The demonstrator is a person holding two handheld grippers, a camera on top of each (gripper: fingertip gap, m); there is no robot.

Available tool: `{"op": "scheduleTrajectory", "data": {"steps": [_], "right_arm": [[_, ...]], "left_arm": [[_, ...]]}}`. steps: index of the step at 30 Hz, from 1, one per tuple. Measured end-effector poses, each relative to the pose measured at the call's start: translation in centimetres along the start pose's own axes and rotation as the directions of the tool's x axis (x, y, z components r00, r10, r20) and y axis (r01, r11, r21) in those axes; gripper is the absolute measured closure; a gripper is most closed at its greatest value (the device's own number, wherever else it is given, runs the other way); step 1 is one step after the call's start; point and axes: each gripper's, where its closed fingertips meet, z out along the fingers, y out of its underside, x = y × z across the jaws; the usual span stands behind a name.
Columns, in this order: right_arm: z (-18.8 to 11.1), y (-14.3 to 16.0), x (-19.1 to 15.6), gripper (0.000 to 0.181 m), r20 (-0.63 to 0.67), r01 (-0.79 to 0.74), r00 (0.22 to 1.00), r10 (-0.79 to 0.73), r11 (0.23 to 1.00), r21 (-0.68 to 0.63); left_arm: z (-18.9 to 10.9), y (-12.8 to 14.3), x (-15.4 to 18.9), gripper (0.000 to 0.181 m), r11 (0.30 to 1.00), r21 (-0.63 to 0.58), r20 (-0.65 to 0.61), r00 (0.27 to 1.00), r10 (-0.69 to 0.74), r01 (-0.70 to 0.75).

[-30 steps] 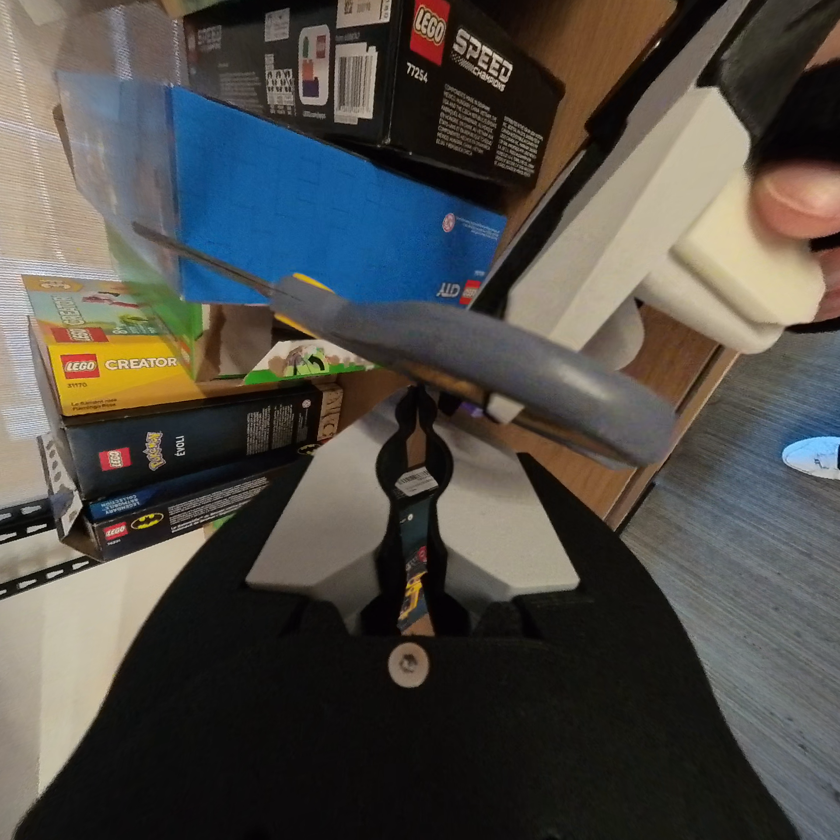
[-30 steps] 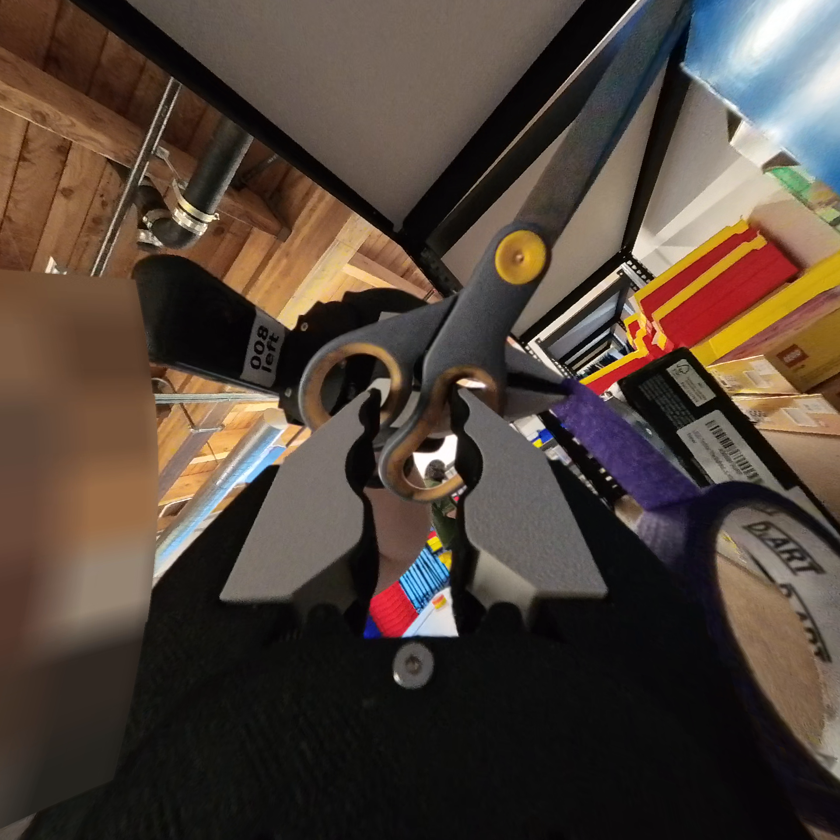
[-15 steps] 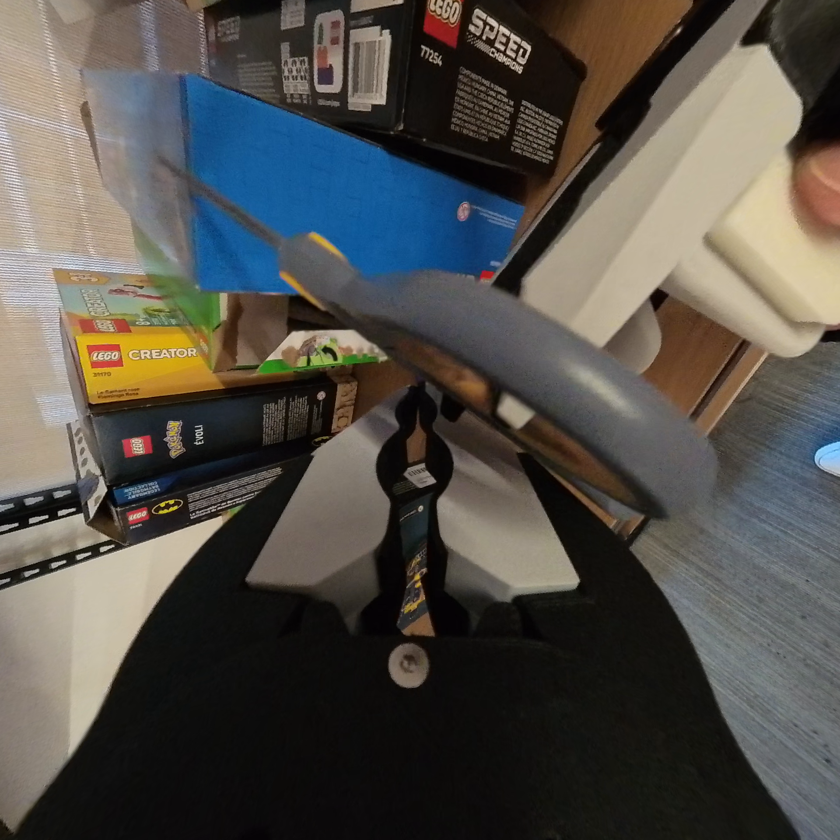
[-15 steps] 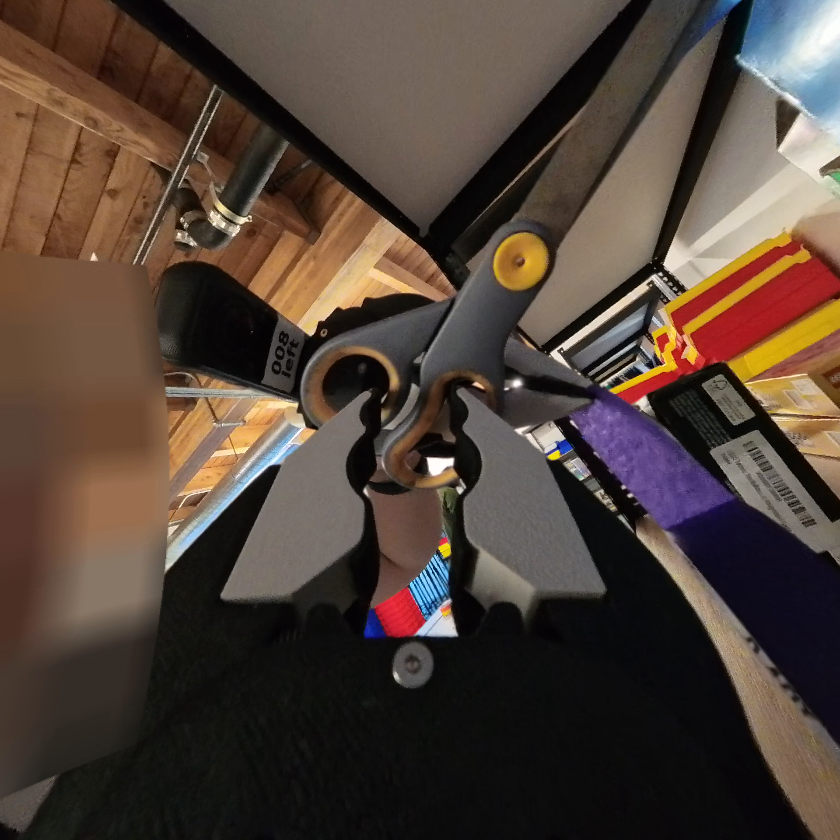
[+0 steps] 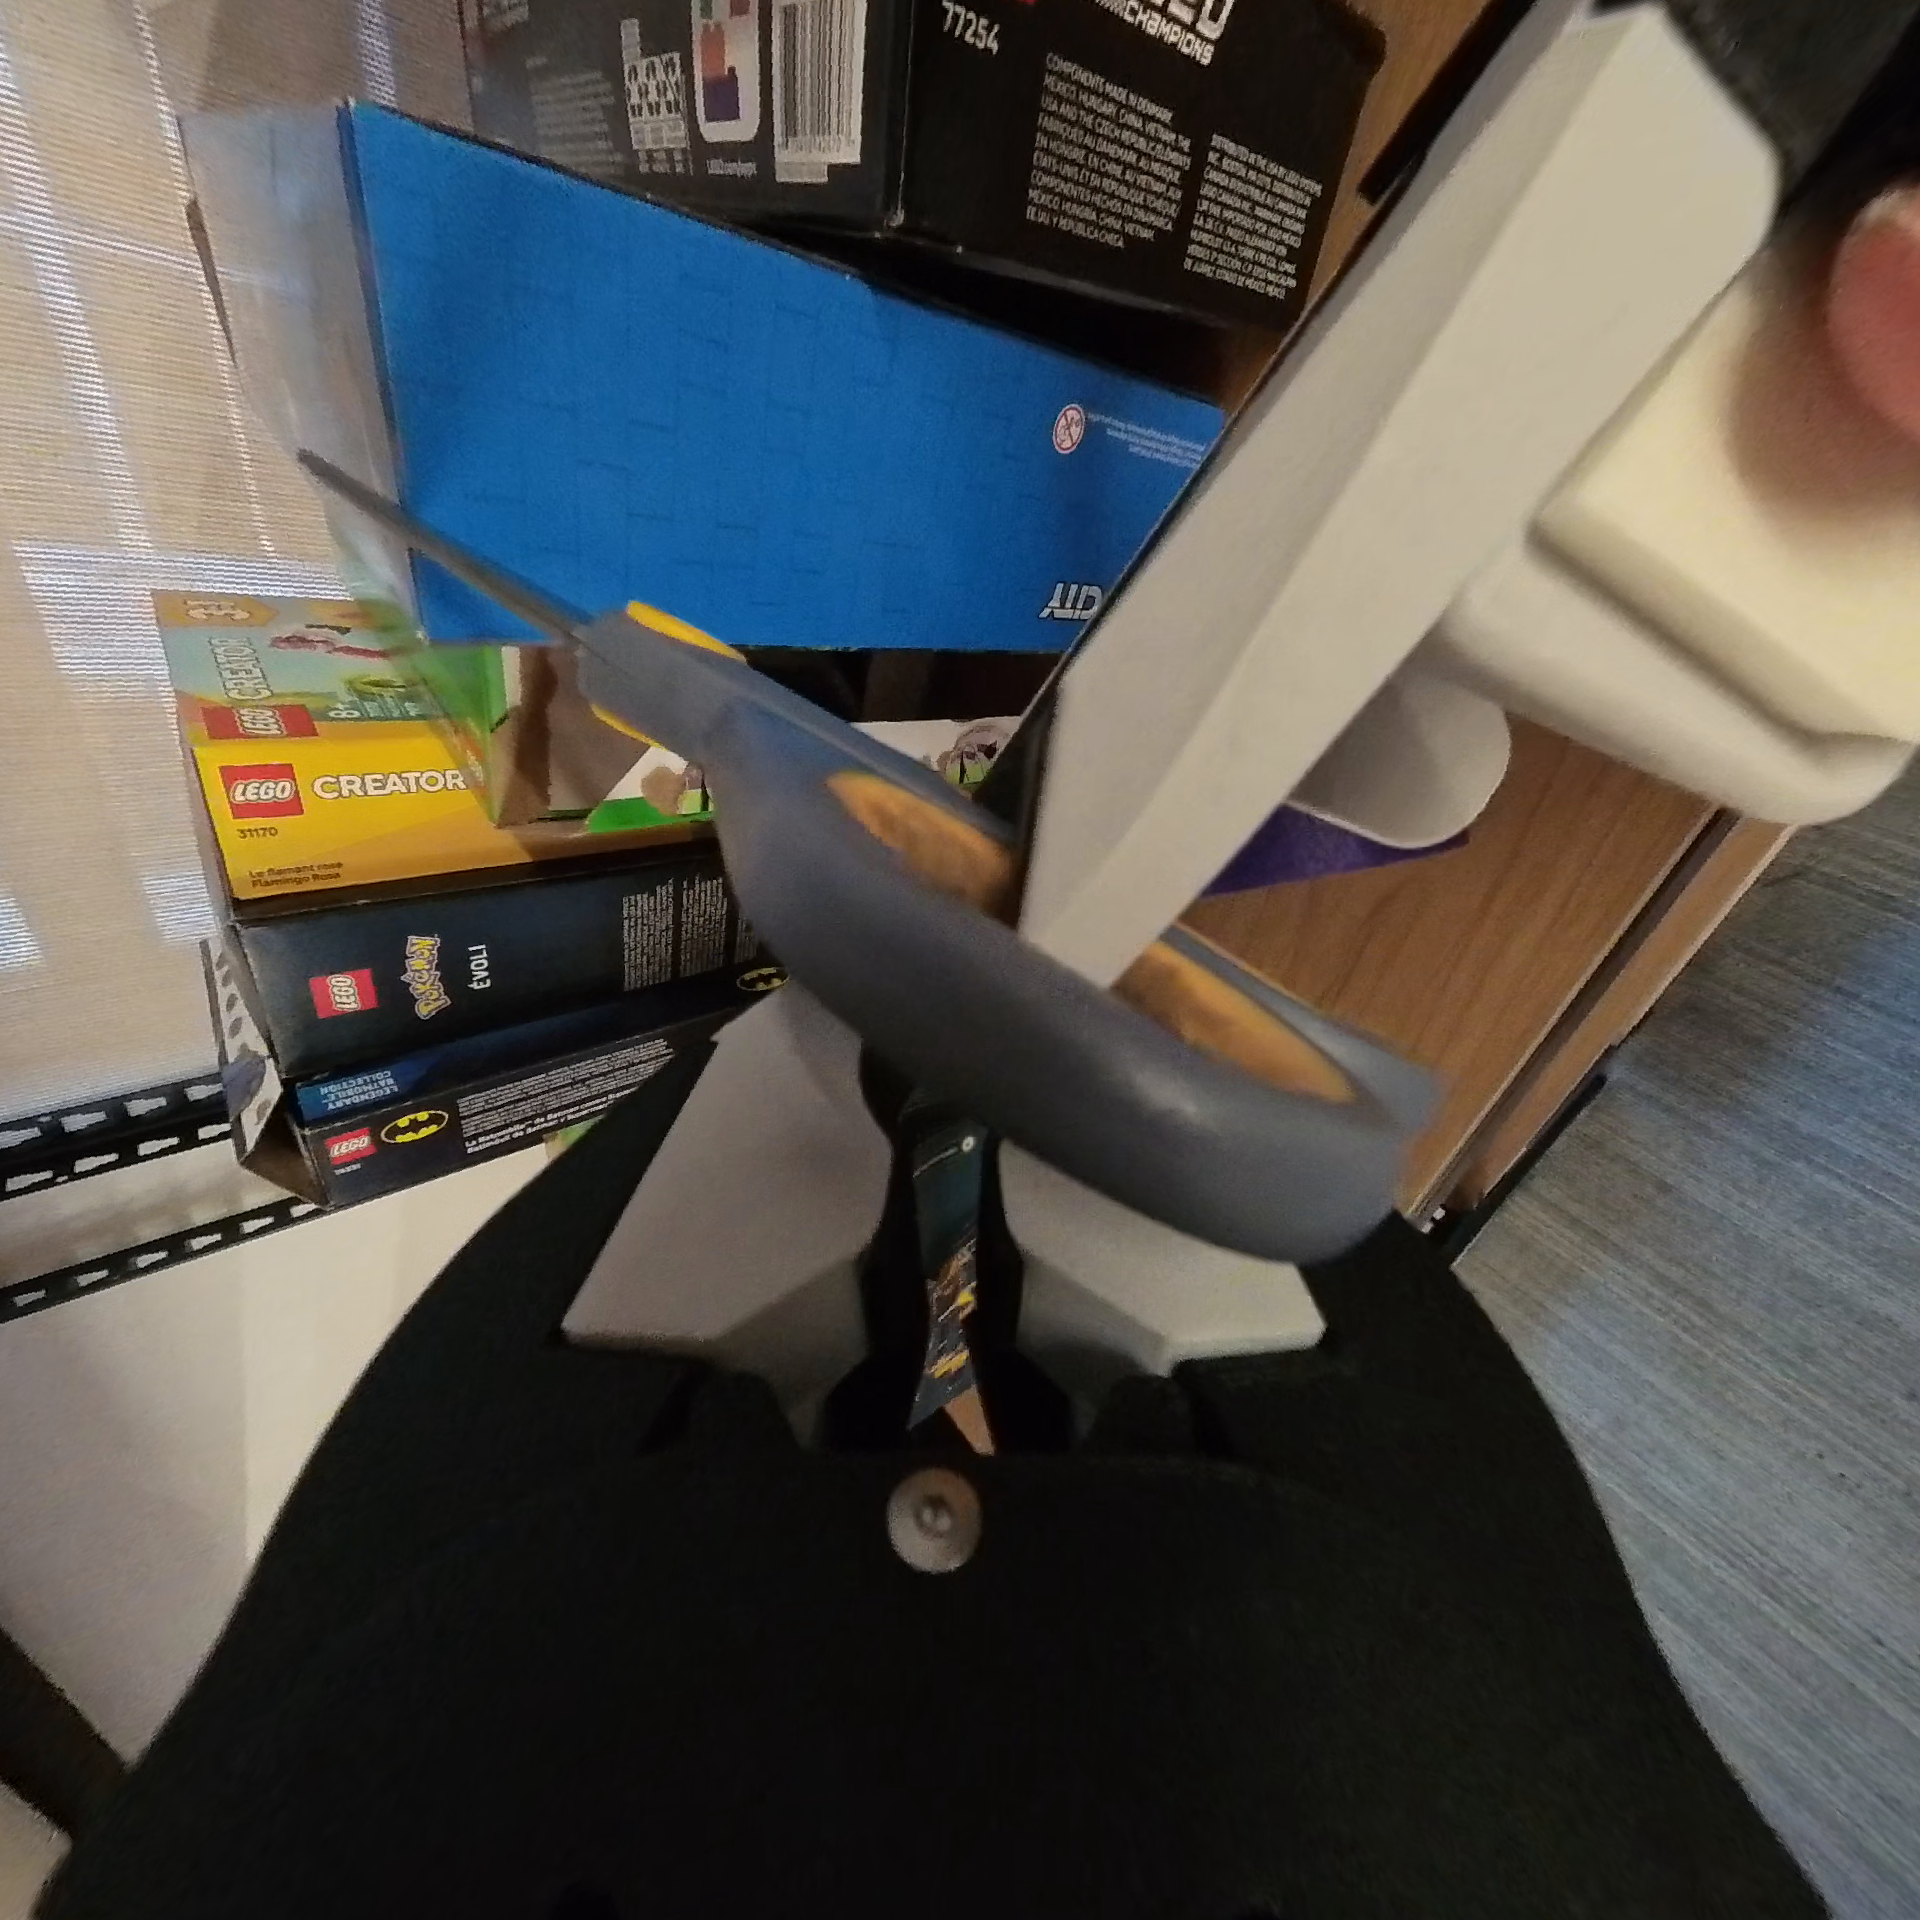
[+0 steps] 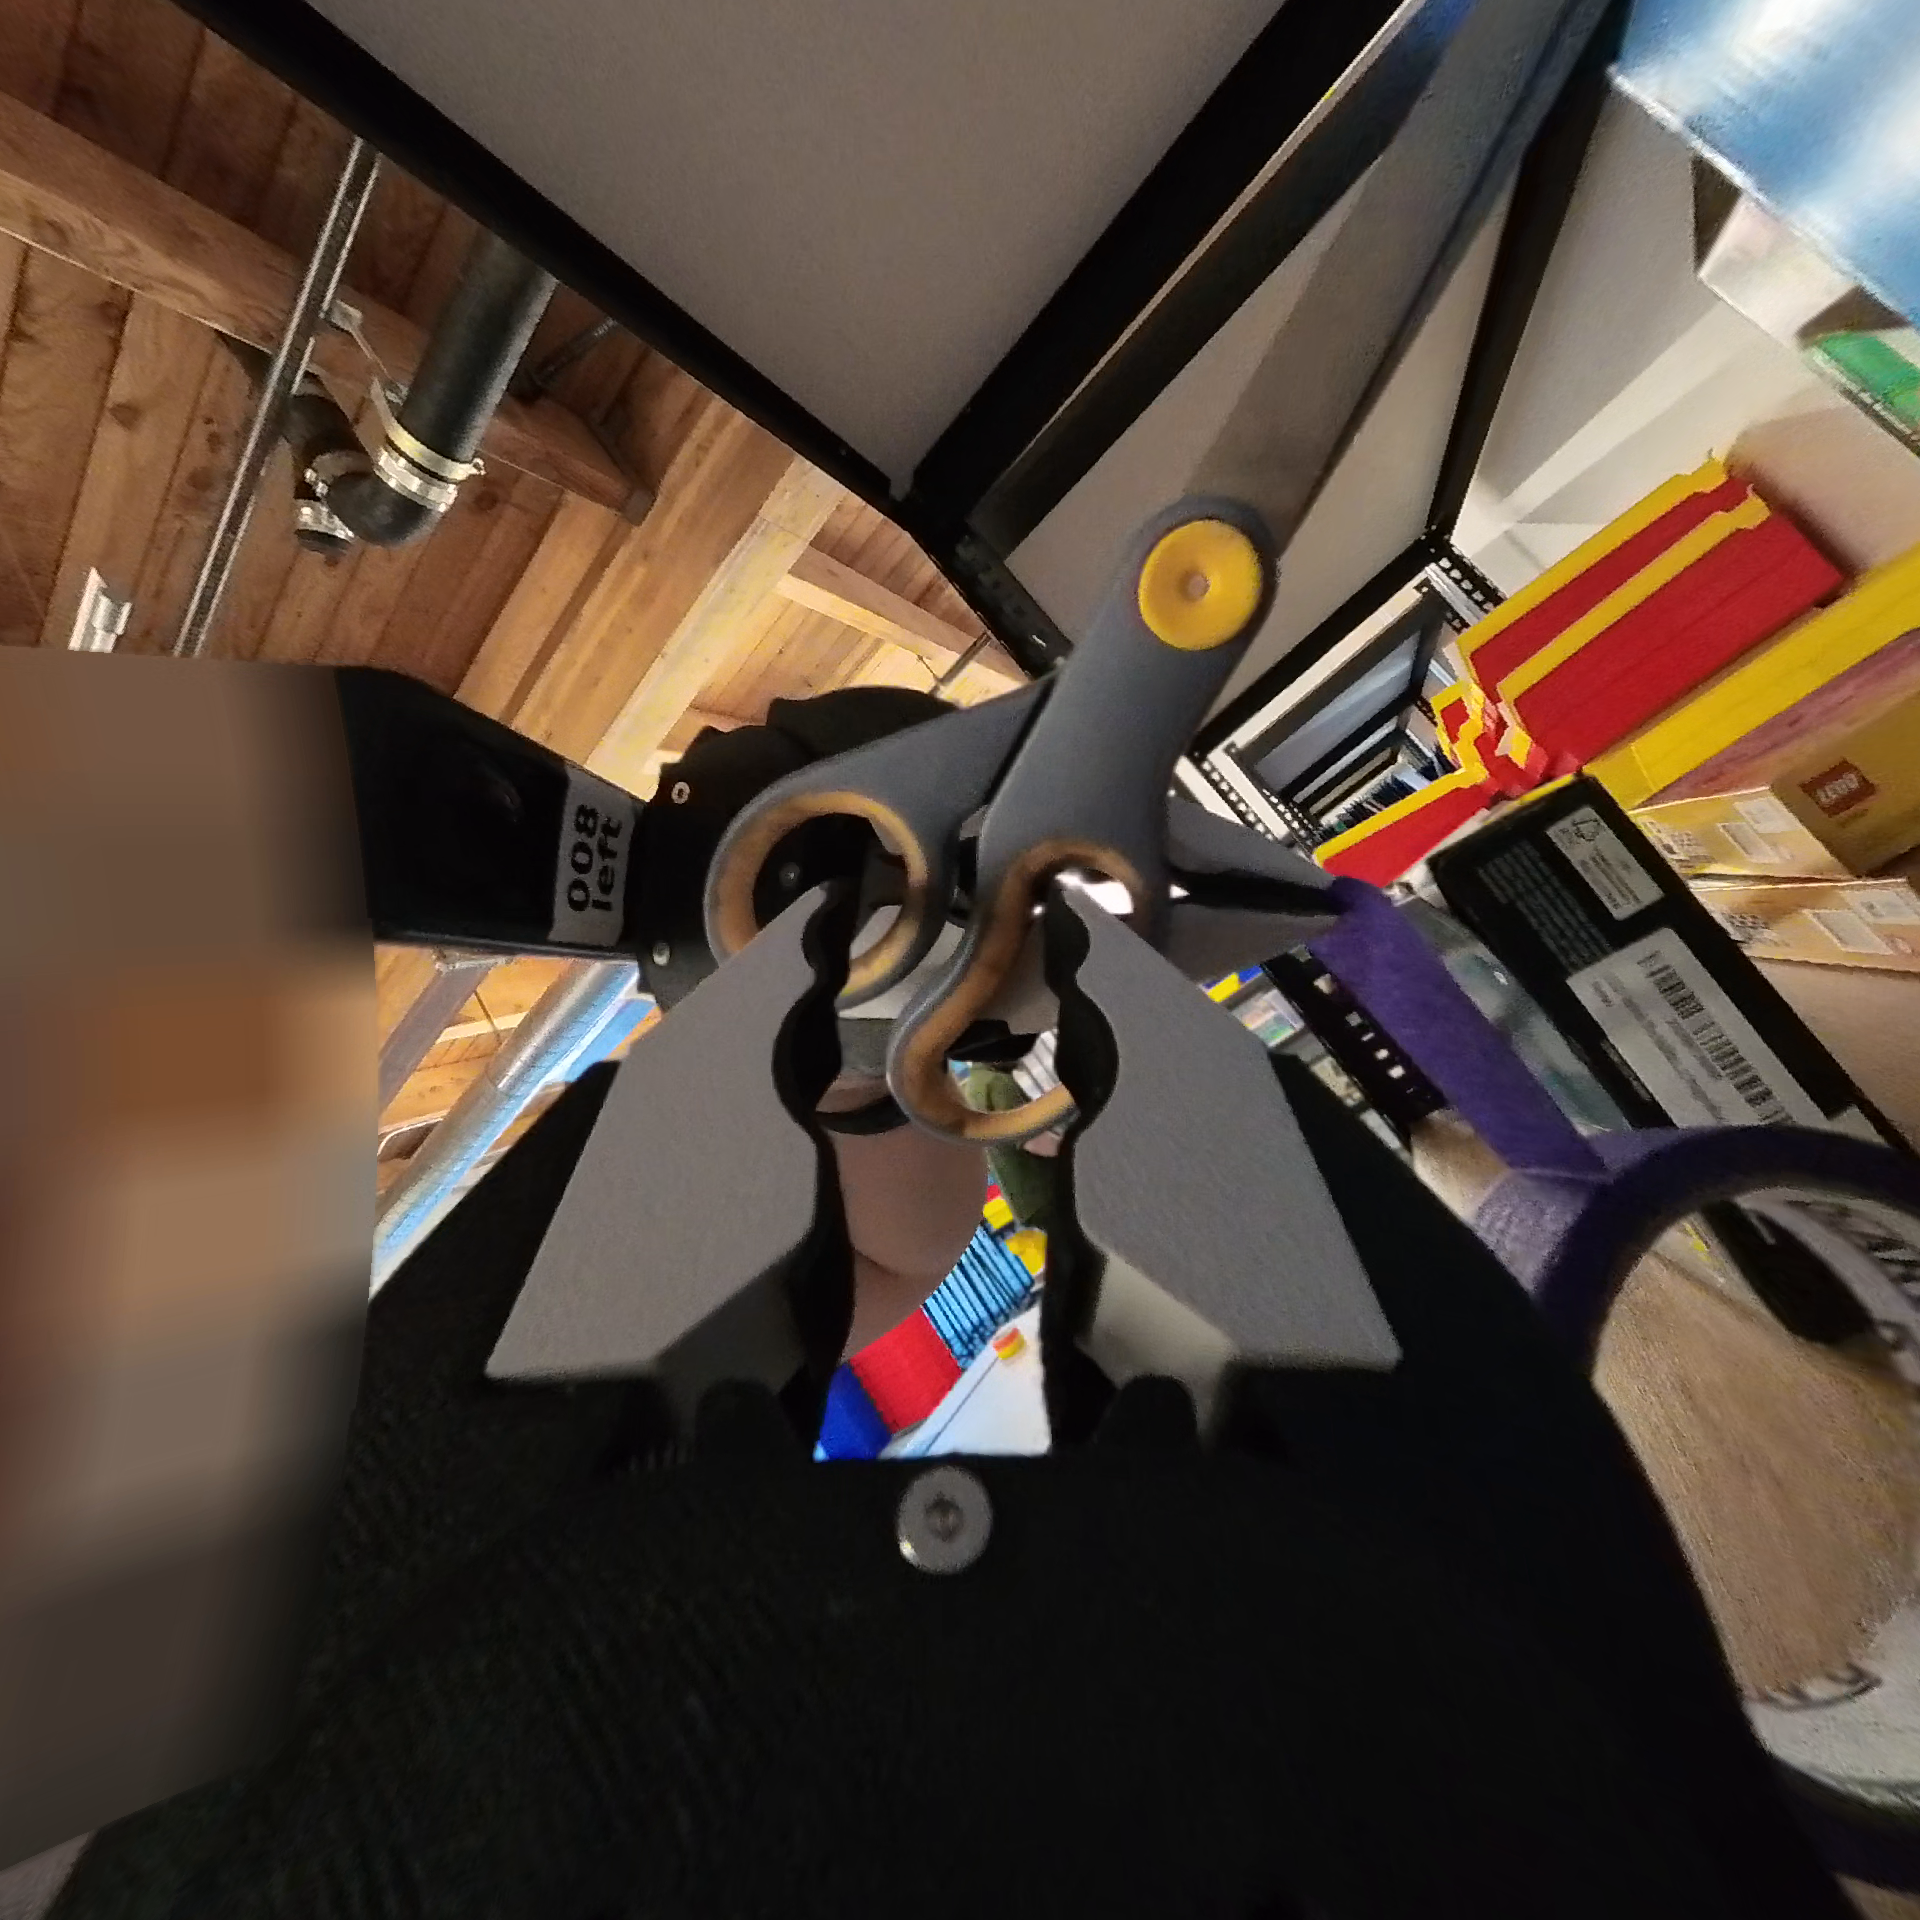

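Observation:
My right gripper (image 6: 940, 914) holds grey scissors (image 6: 1081, 748) with yellow-lined handles, one finger in each handle loop. The blades point up and to the right. The scissors cross the left wrist view (image 5: 987, 997) close to the camera and hide my left fingertips. The right gripper's white finger (image 5: 1299, 520) passes through a loop there. My left gripper (image 5: 940, 1132) is shut. The right wrist view shows it (image 6: 1247, 894) pinching the end of a purple tape strip (image 6: 1423, 1018). The strip runs to a purple tape roll (image 6: 1766, 1195) at the lower right.
Stacked toy boxes (image 5: 343, 800), a blue box (image 5: 727, 416) and a black box (image 5: 1039, 125) stand on a shelf close ahead. A wooden panel (image 5: 1455, 987) and grey carpet (image 5: 1766, 1143) are on the right. A shelf frame (image 6: 1195, 343), a ceiling pipe (image 6: 447, 343) and red-yellow boxes (image 6: 1662, 644) surround the grippers.
The scissor handles have spread a little wider on my right fingers. The scissors have tilted and dropped lower in the left wrist view. The tape roll has swung back into sight.

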Motion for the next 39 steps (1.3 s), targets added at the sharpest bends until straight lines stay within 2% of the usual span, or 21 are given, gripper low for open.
{"op": "scheduleTrajectory", "data": {"steps": [1, 7, 11, 14, 24, 30, 34, 39], "right_arm": [[0.1, 0.0, -0.1, 0.142, 0.003, -0.002, 1.000, 0.002, 1.000, -0.004], [0.3, 0.1, -0.4, 0.132, -0.004, -0.018, 1.000, 0.018, 1.000, -0.012], [0.4, 0.2, -0.9, 0.132, 0.010, -0.027, 1.000, 0.027, 1.000, -0.013], [0.5, -0.2, -1.6, 0.132, 0.064, -0.035, 0.997, 0.033, 0.999, 0.024], [0.0, 0.3, -0.8, 0.134, -0.002, 0.088, 0.996, -0.088, 0.996, -0.011], [-0.4, -0.7, -2.0, 0.132, 0.109, 0.078, 0.990, -0.085, 0.994, 0.072], [-1.0, -0.5, -1.9, 0.132, 0.100, 0.145, 0.983, -0.151, 0.987, 0.071], [-1.6, -0.4, -2.6, 0.131, 0.063, 0.338, 0.938, -0.342, 0.939, 0.067]], "left_arm": [[0.0, 0.1, -0.1, 0.181, 1.000, -0.004, 0.004, 1.000, 0.003, -0.003], [-0.3, 0.4, -0.3, 0.181, 1.000, -0.007, 0.004, 1.000, -0.005, 0.005], [-0.4, 0.5, -0.3, 0.181, 1.000, -0.004, 0.003, 1.000, -0.012, 0.012], [-0.6, 0.4, -0.3, 0.181, 1.000, 0.006, -0.001, 1.000, -0.020, 0.020], [-1.7, -0.1, -0.6, 0.181, 0.998, 0.043, 0.010, 0.999, -0.037, 0.037], [-1.8, -0.2, -0.6, 0.181, 0.998, 0.056, 0.021, 0.999, -0.035, 0.034], [-1.9, 0.1, -0.9, 0.181, 0.997, 0.065, 0.026, 0.998, -0.051, 0.049], [-1.0, 0.9, -0.9, 0.181, 0.996, 0.054, 0.009, 0.997, -0.074, 0.073]]}}
